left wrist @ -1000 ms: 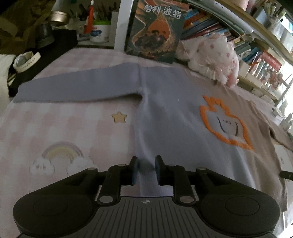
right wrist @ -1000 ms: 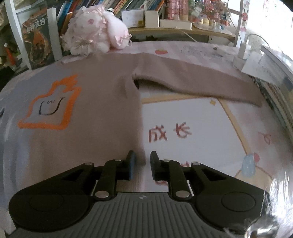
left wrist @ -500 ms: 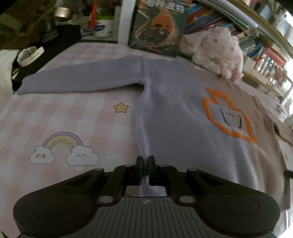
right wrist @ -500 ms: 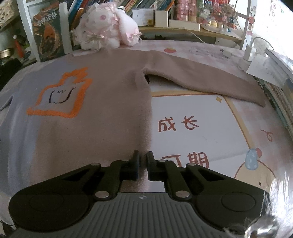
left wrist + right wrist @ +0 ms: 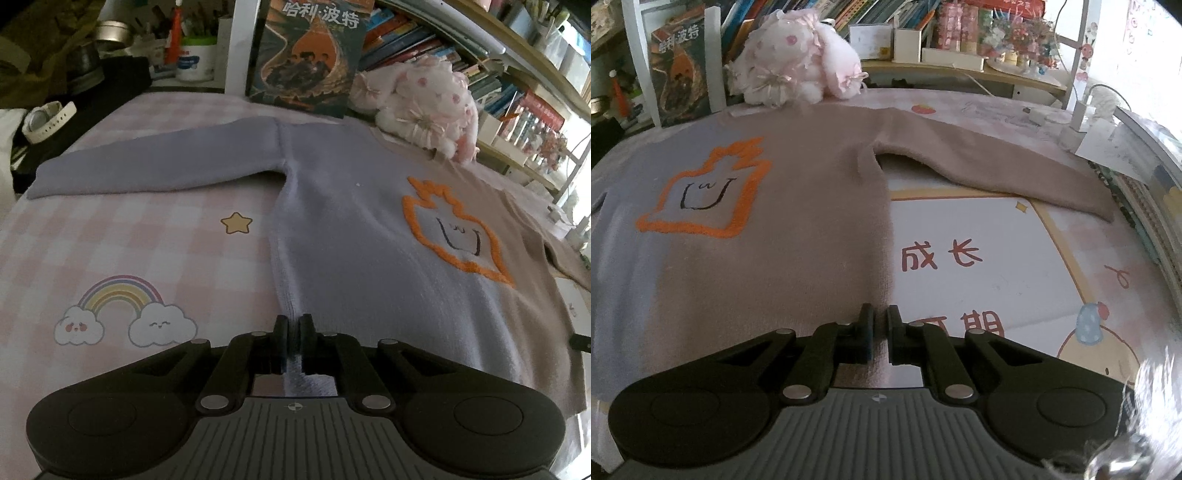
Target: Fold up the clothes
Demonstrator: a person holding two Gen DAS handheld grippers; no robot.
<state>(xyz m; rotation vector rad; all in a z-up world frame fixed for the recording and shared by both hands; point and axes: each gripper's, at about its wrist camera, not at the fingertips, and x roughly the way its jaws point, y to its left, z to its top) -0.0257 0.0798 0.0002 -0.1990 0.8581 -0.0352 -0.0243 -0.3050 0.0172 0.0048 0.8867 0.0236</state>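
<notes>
I see the sweater spread flat, front up, on the pink patterned table mat, lilac on one half and dusty brown on the other, an orange flame outline with a small drawn face on its chest and both sleeves stretched out sideways. My left gripper angles down at the lilac bottom corner, its jaws having just closed and then eased slightly, pinching the hem. My right gripper tilts down likewise at the brown bottom corner, clamped onto that hem's edge.
</notes>
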